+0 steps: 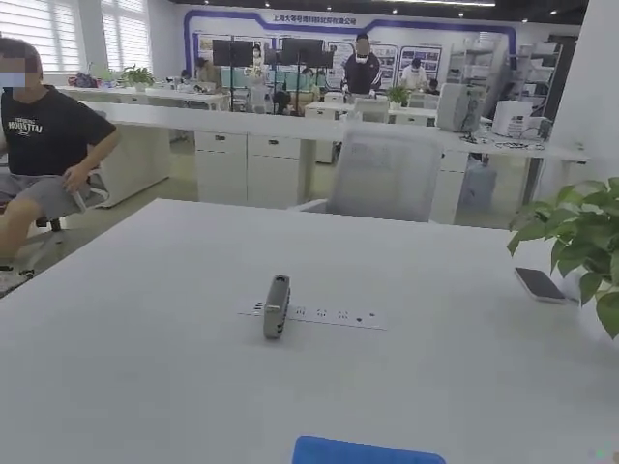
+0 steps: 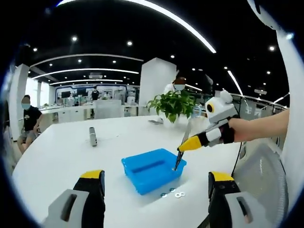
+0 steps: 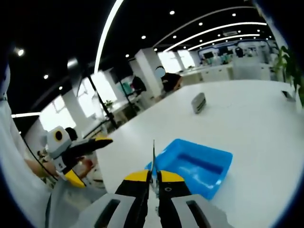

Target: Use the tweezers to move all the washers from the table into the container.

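While ring-shaped washers lie flat, slim tweezers overhang the rectangular container.

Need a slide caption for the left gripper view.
Right gripper holds tweezers tip-down at the blue container corner; washers lie on the table beside it.

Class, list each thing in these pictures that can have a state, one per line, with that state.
left gripper: open, empty.
right gripper: shut on the tweezers.
tweezers: gripped, tips pointing down at the container's rim.
container: upright, open-topped.
washers: loose on the table, outside the container.
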